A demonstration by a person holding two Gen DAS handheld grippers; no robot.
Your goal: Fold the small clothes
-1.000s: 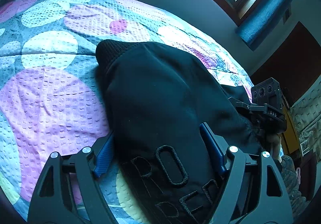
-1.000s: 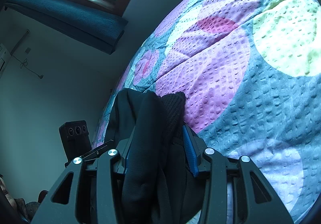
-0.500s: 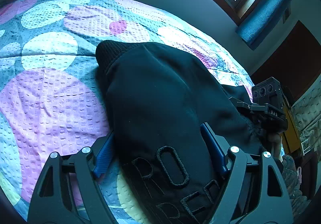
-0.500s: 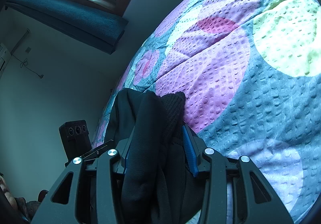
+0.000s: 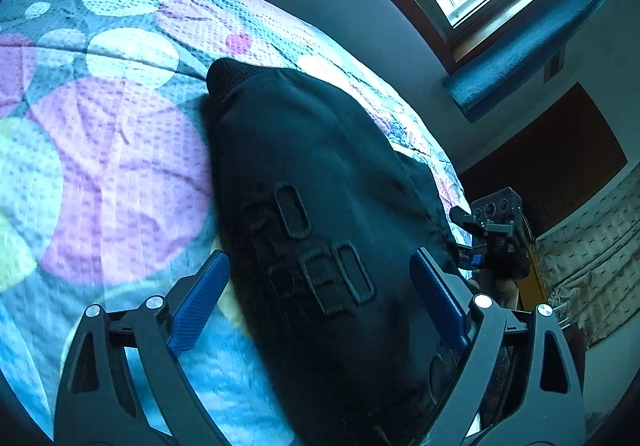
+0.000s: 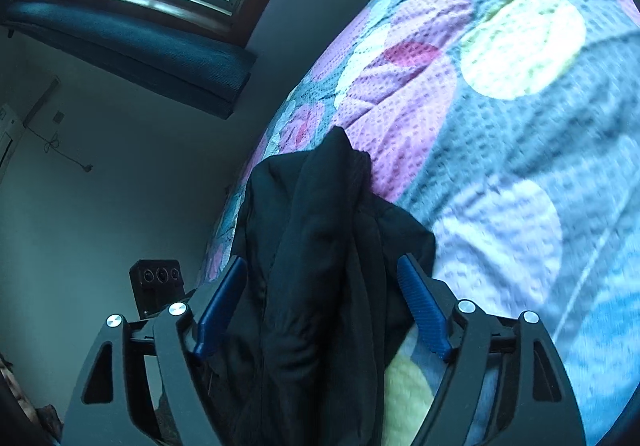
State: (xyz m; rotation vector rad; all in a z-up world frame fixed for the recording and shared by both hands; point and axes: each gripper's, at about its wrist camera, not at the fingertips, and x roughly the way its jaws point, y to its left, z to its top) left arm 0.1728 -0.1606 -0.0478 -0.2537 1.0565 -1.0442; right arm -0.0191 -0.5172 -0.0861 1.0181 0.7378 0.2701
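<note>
— Garment point(image 5: 312, 174), black, lies on the dotted bedspread point(image 5: 112, 174); which way does it run?

— Lengthwise away from the left gripper point(image 5: 320, 294), ribbed cuff point(image 5: 228, 74) at the far end.

— Jaws?

— Both spread wide; cloth sits loose between the left one's and the right gripper point(image 6: 320, 294).

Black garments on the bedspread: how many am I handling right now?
1. A single black garment lies on the dotted bedspread, between the open left gripper and the open right gripper. Its folds could hide another piece.
</note>
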